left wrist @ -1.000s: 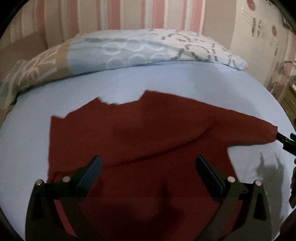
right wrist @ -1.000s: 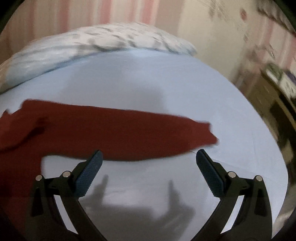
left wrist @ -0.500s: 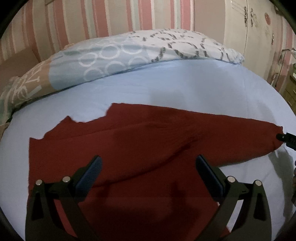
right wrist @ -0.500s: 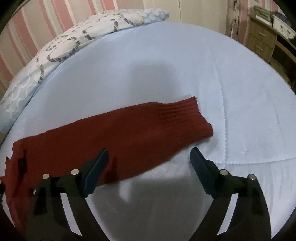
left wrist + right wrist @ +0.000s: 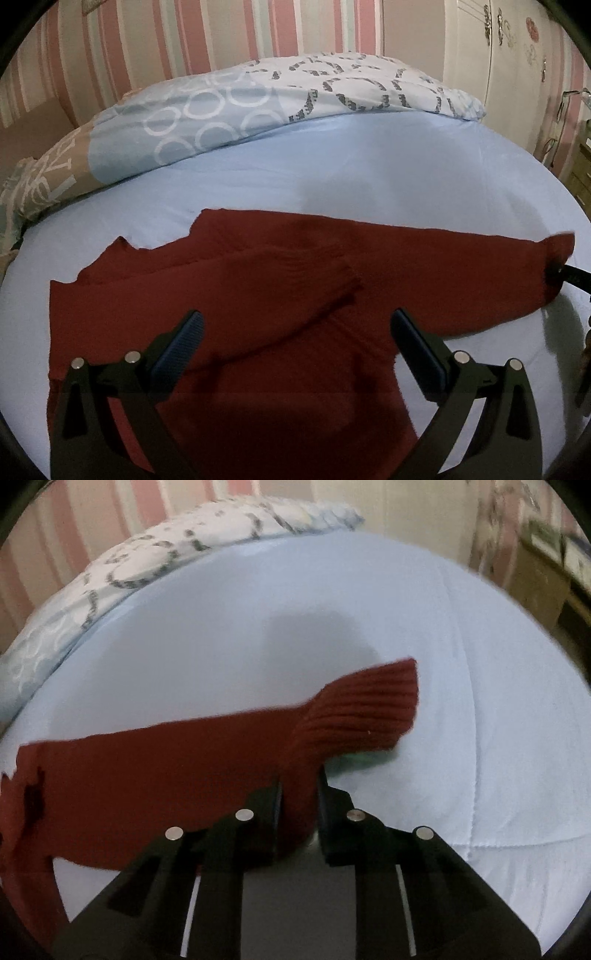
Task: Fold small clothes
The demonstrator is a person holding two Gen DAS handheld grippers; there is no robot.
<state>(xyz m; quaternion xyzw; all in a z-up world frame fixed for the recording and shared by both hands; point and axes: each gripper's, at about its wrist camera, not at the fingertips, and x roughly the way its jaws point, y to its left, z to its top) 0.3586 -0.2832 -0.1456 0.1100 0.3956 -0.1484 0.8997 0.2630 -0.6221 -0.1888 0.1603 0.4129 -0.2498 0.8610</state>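
A dark red knit sweater (image 5: 258,295) lies spread on the light blue bed sheet (image 5: 332,166). One sleeve is folded across its body; the other sleeve (image 5: 184,760) stretches out to the right. My left gripper (image 5: 295,350) is open and empty, hovering over the sweater's body. My right gripper (image 5: 299,794) is shut on the outstretched sleeve just behind its ribbed cuff (image 5: 369,705), and the cuff lifts off the sheet. The right gripper's tip (image 5: 565,273) shows at the sleeve end in the left wrist view.
A patterned duvet (image 5: 258,99) is bunched along the far side of the bed, below a pink striped wall (image 5: 184,40). A white wardrobe (image 5: 509,55) and a wooden dresser (image 5: 546,576) stand to the right of the bed.
My right gripper moved onto the outstretched sleeve, closed on it near the cuff and raised the cuff. My left gripper stayed open above the sweater's body.
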